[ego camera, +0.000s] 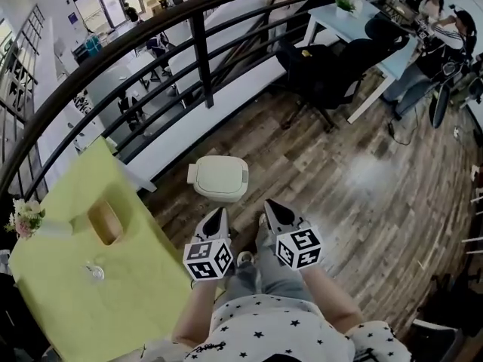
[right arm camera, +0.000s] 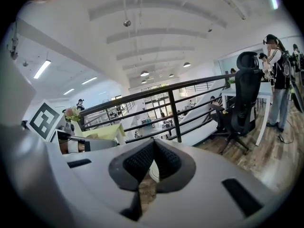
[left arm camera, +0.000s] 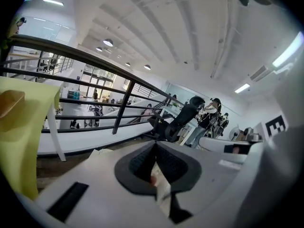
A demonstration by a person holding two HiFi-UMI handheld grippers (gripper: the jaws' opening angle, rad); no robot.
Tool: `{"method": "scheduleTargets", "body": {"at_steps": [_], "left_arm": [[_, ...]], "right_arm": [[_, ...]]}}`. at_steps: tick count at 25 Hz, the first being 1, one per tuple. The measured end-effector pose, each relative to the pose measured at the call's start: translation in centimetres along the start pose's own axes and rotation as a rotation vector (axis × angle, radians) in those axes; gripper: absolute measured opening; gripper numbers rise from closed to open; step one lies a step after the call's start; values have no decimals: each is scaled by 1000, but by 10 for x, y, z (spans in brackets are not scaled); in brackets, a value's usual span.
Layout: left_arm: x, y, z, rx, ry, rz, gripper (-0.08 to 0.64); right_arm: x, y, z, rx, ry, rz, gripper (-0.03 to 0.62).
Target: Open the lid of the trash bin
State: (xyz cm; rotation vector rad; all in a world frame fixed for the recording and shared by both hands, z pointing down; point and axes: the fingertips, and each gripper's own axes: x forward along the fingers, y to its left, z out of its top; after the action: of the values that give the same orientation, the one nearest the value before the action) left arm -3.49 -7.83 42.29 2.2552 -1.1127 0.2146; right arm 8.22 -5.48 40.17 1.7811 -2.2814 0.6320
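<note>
The floor (ego camera: pixel 362 194) is worn wood plank, bounded at its far edge by a black metal railing (ego camera: pixel 200 51) of round bars above a white ledge. At the floor's left edge stands a desk (ego camera: pixel 113 308) under a smooth yellow-green cloth, cut off by the frame at its near end. The trash bin (ego camera: pixel 219 197) stands upright on the floor close to that railing edge, just off the desk's corner. It is matte white plastic, a rounded rectangle from above, with its long axis running along the ledge and a small tab jutting toward the desk. Its lid (ego camera: pixel 221 175) lies flat and closed, and its walls are almost wholly hidden beneath it. The left hand-held gripper (ego camera: pixel 220 213) and right hand-held gripper (ego camera: pixel 269 204), white shells with dark ribbed pads, hover near the bin without touching it. Each has its jaws pressed together on nothing.
</note>
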Motion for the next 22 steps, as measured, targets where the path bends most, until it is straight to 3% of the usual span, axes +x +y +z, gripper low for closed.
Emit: {"method": "scheduleTargets", "body": {"at_steps": [22], "left_arm": [[140, 107, -35, -136, 17, 215, 12]], "right_arm": [[190, -104, -71, -69, 202, 109, -6]]}}
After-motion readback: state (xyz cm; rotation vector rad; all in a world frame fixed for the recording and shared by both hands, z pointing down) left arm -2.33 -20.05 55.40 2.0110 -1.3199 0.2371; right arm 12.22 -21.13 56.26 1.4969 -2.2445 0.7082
